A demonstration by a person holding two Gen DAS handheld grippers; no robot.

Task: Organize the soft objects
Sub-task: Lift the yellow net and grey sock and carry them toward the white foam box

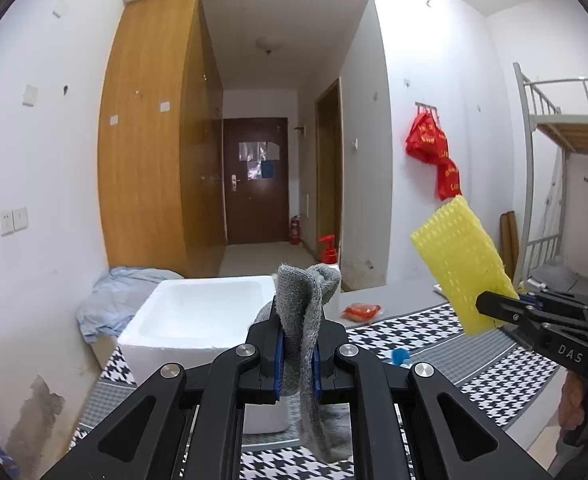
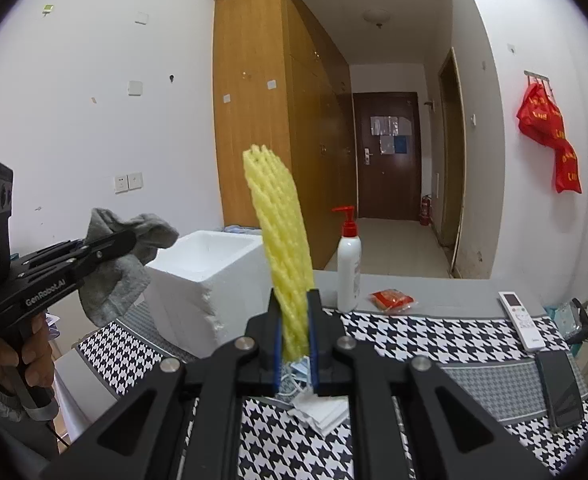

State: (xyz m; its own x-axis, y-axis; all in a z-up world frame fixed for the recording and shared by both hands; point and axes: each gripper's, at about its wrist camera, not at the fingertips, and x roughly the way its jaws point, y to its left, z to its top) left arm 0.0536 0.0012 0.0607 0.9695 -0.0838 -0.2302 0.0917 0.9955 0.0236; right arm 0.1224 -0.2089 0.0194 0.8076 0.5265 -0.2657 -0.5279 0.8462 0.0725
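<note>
Ahead, the white foam box [image 1: 198, 312] sits open-topped on the houndstooth cloth [image 2: 433, 336], at about eleven o'clock from the left gripper [image 1: 297, 344] and ten o'clock from the right gripper [image 2: 294, 332]; the left looks nearer, so it probably drops first. Both are held up off the cloth. The right gripper's jaws are clamped on the yellow foam net [image 2: 282, 248], whose long axis stands nearly upright, leaning toward eleven o'clock. The left gripper's jaws are pinched on the grey sock [image 1: 305, 320], folded over the jaws with its long axis vertical and its tail hanging toward six o'clock.
</note>
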